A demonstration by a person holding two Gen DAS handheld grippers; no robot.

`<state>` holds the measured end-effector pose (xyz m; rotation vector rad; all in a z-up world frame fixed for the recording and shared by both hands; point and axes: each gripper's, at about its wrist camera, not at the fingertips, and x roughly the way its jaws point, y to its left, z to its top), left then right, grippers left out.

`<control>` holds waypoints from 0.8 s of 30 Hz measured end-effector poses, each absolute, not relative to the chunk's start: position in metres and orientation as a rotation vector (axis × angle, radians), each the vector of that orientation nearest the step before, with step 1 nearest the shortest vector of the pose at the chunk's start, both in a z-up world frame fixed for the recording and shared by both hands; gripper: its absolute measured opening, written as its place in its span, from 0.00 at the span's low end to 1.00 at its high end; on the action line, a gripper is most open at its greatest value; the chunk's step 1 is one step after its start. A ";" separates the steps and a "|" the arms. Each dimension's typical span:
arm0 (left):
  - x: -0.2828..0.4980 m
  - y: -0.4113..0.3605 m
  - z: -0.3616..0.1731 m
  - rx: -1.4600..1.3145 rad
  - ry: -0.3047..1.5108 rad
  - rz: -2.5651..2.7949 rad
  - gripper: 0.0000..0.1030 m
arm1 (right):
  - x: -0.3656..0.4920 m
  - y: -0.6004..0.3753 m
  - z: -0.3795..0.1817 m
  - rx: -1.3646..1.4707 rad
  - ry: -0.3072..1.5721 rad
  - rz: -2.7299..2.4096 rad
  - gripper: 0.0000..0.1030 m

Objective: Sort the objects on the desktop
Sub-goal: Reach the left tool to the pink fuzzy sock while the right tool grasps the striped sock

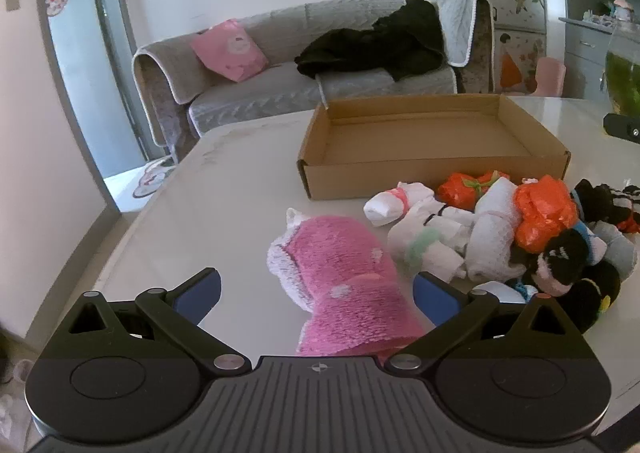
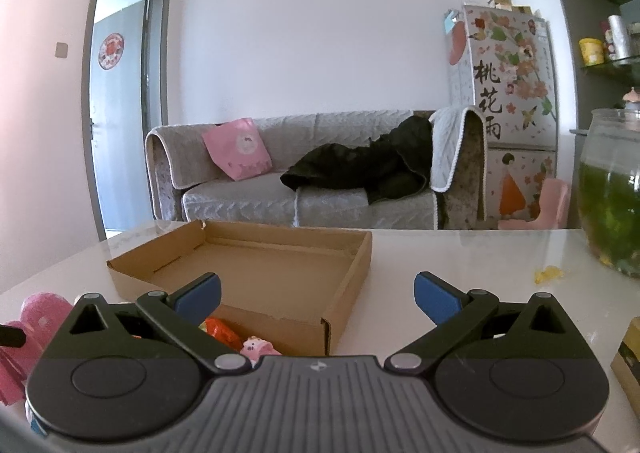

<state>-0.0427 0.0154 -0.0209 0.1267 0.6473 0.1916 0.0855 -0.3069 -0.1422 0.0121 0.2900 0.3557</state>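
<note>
While the left gripper [image 1: 316, 289] hangs low over the white table [image 1: 224, 189] with its fingers spread wide, a fuzzy pink sock [image 1: 344, 277] lies between them, not pinched. Just right of it sits a jumbled sock pile [image 1: 516, 237], right in front of the cardboard box [image 1: 432, 169]. Right gripper [image 2: 316, 293] is wide open too, holding nothing, pointed at that box.

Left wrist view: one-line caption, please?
Open left gripper straddles a pink fuzzy sock before an empty cardboard box.
</note>
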 end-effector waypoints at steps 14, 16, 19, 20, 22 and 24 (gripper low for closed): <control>-0.038 0.024 -0.028 0.080 0.693 0.196 1.00 | 0.084 -0.315 -0.146 -0.013 0.308 0.341 1.00; -0.037 0.028 -0.029 0.066 0.703 0.178 1.00 | 0.084 -0.317 -0.147 -0.025 0.313 0.343 1.00; -0.039 0.036 -0.030 0.033 0.716 0.154 1.00 | 0.082 -0.326 -0.148 -0.031 0.320 0.335 1.00; -0.040 0.040 -0.030 0.013 0.724 0.146 1.00 | 0.080 -0.330 -0.148 -0.026 0.321 0.332 1.00; -0.038 0.048 -0.032 -0.040 0.749 0.129 1.00 | 0.079 -0.335 -0.148 -0.018 0.327 0.323 1.00; -0.034 0.051 -0.035 -0.086 0.775 0.119 1.00 | 0.079 -0.338 -0.147 -0.010 0.334 0.325 1.00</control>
